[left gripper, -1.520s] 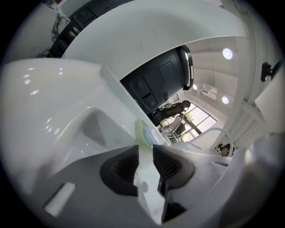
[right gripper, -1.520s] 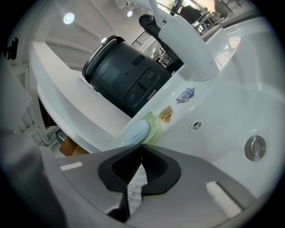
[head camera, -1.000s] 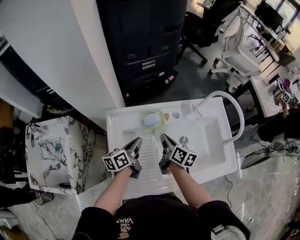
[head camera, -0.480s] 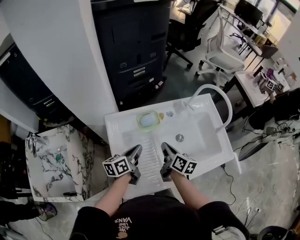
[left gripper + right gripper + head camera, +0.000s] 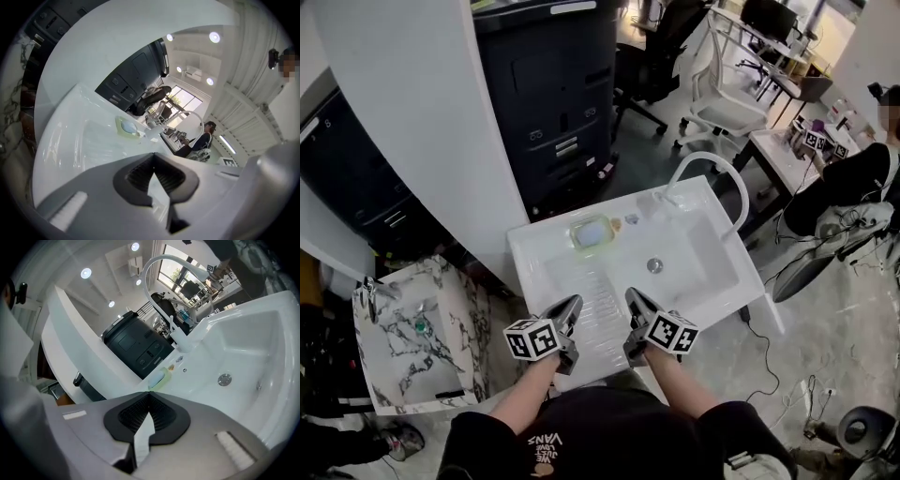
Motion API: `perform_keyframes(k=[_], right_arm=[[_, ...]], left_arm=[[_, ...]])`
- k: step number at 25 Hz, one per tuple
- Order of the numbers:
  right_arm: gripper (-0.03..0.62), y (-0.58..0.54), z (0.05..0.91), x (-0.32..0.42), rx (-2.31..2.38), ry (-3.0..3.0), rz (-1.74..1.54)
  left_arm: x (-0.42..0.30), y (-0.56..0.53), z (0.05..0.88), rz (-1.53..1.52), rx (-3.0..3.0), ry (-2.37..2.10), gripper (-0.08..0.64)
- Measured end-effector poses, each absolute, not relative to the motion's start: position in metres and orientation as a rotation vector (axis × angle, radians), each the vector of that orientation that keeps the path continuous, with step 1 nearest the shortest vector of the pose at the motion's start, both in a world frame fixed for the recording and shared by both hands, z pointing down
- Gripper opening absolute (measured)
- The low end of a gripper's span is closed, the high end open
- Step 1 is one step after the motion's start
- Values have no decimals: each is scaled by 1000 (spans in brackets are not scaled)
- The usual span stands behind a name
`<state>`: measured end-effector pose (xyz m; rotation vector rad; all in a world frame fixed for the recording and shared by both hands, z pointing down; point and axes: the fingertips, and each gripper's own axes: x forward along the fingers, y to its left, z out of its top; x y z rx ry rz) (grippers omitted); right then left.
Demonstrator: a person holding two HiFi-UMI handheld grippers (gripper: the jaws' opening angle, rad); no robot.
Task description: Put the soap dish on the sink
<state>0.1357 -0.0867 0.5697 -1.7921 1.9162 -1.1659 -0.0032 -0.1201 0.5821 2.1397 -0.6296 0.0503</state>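
1. The soap dish (image 5: 592, 232), w/ a pale blue bar in it, sits on the back ledge of the white sink (image 5: 534, 272). That's just above frame centre, left of the tap base. Looks placed already, imo.
2. Left tongs (image 5: 569, 309) & right tongs (image 5: 635, 302) are both pressed together w/ nothing in either. They hang side by side over the ribbed drain board, low centre, well apart from the dish.
3. Risk: the dish looks close to the ledge's rear edge. If I reach back in, a nudge from the closed tips could push it off behind, toward the dark cabinet (image 5: 562, 84) at top.
4. Risk: the bar lies loose in the dish. Any tilt on a re-grip could slide it out into the basin.
5. Risk: closed tongs can't take the dish. I'd have to open them before approach, else I'd just shove it.
6. Around:
   - a curved tap (image 5: 712, 169) arches over the basin, right of centre
   - small bits (image 5: 630, 220) sit just right of the dish
   - drain plug (image 5: 654, 265) in the basin
   - marble sink (image 5: 455, 309) lower left
   - office chair (image 5: 722, 84) top right
   - a person (image 5: 848, 183) at the right edge
7. In the way: nothing betw. tongs & dish. The tap only matters if the right tongs swing toward upper right.
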Motion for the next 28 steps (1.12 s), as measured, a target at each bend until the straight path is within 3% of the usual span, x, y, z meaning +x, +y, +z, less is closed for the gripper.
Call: perform_keyframes(k=[28], right_arm=[[3,7,576,80,-1905,1891,-1111]], left_arm=[[-65,-50,574,170,2355,-500,52]])
